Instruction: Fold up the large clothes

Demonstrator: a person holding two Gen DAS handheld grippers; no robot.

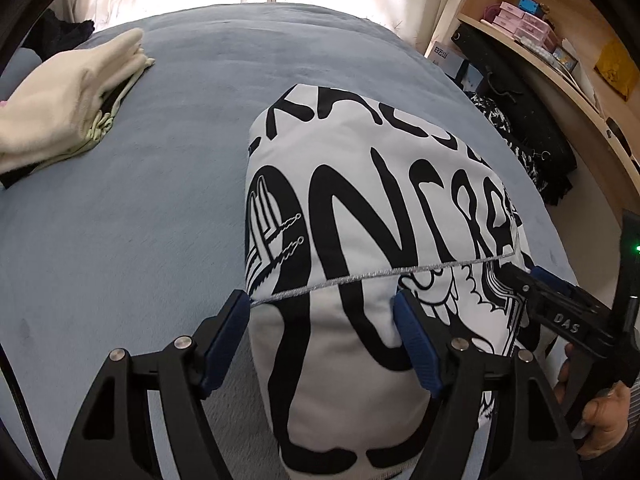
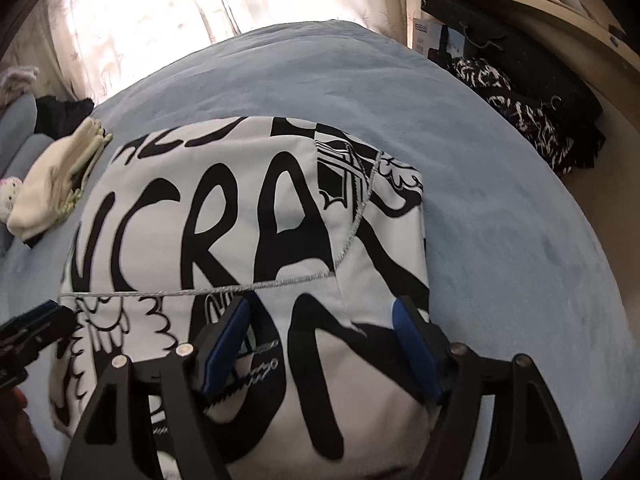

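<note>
Item 1, far left: a folded cream garment is laid on the blue-grey bedcover, well apart from the work. It is to be left undisturbed; it is judged to mark where finished pieces are stacked.

Item 2, centre: the white garment with black lettering is spread on the bedcover, right of centre in the left wrist view. An upper layer is seen folded toward the near side, its silver-stitched hem running across the lower layer. The fold is judged to be just laid down.

Item 3, near left of the garment: the left gripper is held with jaws apart, nothing clamped. Its left pad is placed at the left end of the hem, its right pad over the printed cloth.

Item 4, near right: the right gripper is likewise spread wide, cloth beneath it but not pinched.

Handling note: both tools are best lifted straight off so the hem is not dragged. The hem is to be checked for squareness, as it is seen to bend upward at its right end. The next fold is best begun from corners gripped evenly.

Item 5, far right: dark patterned clothing is heaped beside wooden shelving, outside the work.
</note>
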